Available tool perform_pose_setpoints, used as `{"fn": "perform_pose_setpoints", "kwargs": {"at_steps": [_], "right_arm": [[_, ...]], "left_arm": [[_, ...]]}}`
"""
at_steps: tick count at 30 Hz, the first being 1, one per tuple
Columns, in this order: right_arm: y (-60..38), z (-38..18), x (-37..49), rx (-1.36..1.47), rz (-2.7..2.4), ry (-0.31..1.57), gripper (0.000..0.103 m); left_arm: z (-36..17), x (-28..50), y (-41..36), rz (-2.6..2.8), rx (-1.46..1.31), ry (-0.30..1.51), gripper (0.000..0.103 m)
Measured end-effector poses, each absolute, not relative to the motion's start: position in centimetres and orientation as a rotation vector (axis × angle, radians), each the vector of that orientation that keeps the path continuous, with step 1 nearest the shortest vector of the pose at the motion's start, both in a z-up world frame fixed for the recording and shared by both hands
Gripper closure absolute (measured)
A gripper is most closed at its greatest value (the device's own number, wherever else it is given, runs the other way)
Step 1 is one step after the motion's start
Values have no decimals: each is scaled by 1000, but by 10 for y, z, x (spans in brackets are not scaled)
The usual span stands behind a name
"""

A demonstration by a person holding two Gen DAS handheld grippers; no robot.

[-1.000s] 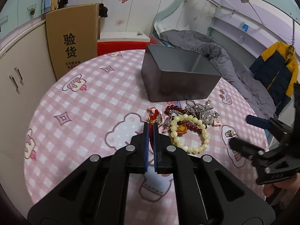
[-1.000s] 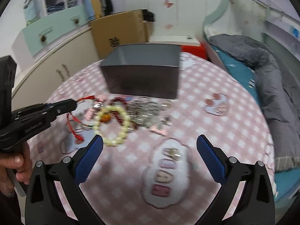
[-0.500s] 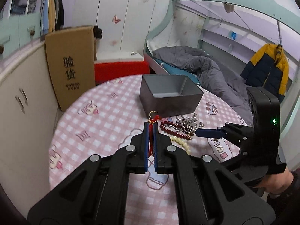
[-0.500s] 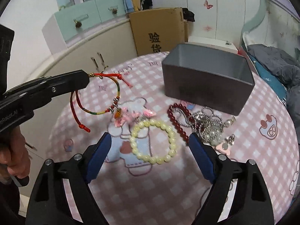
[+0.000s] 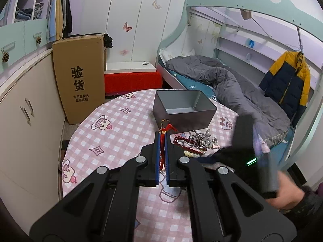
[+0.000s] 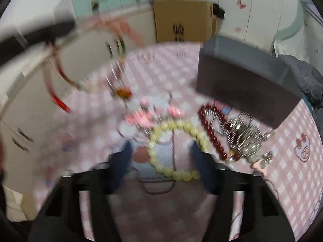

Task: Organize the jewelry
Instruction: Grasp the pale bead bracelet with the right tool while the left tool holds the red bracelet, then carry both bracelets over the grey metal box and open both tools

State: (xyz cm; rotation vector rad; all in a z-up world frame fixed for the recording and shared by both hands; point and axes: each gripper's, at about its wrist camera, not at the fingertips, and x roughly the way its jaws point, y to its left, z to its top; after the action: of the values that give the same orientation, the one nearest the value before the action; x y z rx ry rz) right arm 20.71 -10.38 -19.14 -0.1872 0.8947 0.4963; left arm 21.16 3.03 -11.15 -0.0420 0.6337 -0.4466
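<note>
My left gripper [image 5: 161, 136] is shut on a red string bracelet [image 5: 162, 135] and holds it high above the pink checked table [image 5: 113, 133]. The bracelet hangs blurred at the left in the right wrist view [image 6: 60, 74]. An open grey metal box [image 5: 182, 110] stands at the table's far side. A pale bead bracelet [image 6: 175, 149], a dark red bead bracelet [image 6: 214, 129] and silver jewelry [image 6: 248, 139] lie in front of the box. My right gripper [image 6: 161, 151] is open, low over the pale bead bracelet, its fingers on either side of it.
A cardboard box [image 5: 78, 80] leans against cream cabinets [image 5: 26, 109] at the left. A bed with a grey quilt [image 5: 226, 80] lies beyond the table. A small pink trinket [image 6: 141, 119] lies left of the bead bracelets.
My left gripper has lifted the red string bracelet higher and back from the table. My right gripper has dropped forward onto the pale bead bracelet; its view is motion-blurred.
</note>
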Motion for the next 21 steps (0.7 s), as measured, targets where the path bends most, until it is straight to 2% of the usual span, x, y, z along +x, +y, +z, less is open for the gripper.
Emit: {"fn": "perform_pose_setpoints", "kwargs": {"at_steps": [1,2,13,21], "right_arm": [[-104,-191,206,-201,498,893,73],[-106,-189,205,-195,498,899,95],[-178,-116,193,150,606,767,95],[-199,-57,221,171,590,640,95]], "left_arm": [[-111,211,31,-445,-48,632,99],[-110,211,32,-444,-52,630,99],[-91,217,28,-478,-68,580,99],[-59,252,13,-534,-104,524,99]]}}
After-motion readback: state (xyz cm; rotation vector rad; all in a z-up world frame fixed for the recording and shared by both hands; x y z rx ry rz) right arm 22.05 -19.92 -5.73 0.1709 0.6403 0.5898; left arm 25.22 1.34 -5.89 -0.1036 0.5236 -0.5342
